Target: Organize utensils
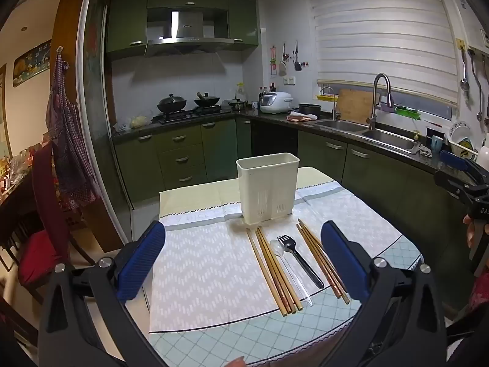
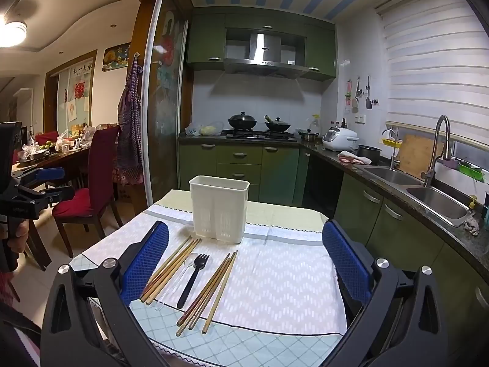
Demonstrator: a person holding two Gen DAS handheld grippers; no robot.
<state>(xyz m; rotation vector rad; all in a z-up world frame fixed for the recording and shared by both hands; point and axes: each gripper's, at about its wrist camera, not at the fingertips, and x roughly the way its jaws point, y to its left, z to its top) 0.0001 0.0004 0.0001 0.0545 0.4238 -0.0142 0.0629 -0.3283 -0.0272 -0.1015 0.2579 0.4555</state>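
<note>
1. Left tool (image 1: 243, 263): black moulded arms, silver round screw heads, blue textured pads.
2. Right tool (image 2: 244, 263): same build; blue mesh-pattern pads.
3. White lettering on right tool's black body, partly legible.

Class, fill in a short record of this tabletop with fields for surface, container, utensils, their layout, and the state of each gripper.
surface: table with a white patterned cloth over a checked one
container: white plastic utensil holder, upright at the far end, nothing seen sticking out
utensils: black plastic fork, clear plastic spoon, two bundles of wooden chopsticks
layout: all lie flat in front of the holder; fork and spoon between the chopstick bundles
left gripper: open, holding nothing
right gripper: open, holding nothing
</note>
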